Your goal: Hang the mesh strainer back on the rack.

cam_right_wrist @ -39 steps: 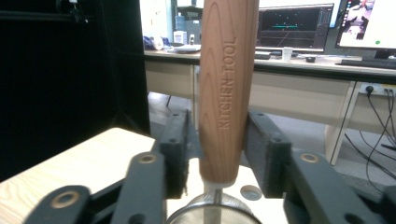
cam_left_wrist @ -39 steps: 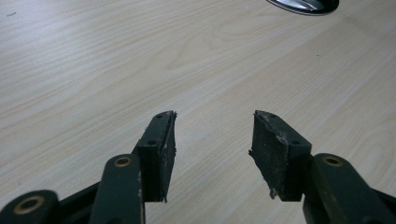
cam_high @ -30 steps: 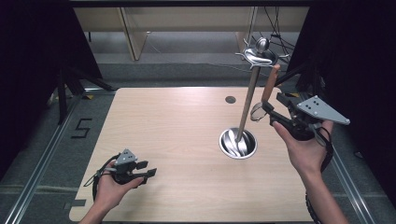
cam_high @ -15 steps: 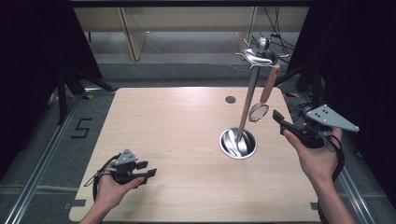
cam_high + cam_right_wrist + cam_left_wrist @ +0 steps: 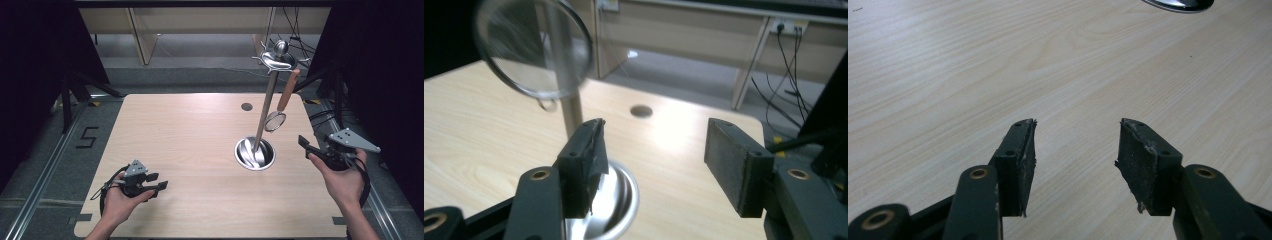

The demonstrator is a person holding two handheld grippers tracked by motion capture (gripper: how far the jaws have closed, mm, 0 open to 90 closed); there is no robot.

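My desk [image 5: 190, 145] is pale wood-grain laminate, smooth and matt. The stand [image 5: 265, 120] near its right edge is polished metal, its round base [image 5: 255, 154] mirror-glossy. The strainer [image 5: 275, 121] hanging there has fine wire mesh and a smooth reddish-brown wooden handle [image 5: 288, 91]. My right tongs [image 5: 651, 145] and left tongs [image 5: 1075, 150] are matt black plastic with rough, frayed rubber pads.

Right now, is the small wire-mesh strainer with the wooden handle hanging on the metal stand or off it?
Hanging. The small wire-mesh strainer with the wooden handle dangles from the top of the metal stand, clear of the table.
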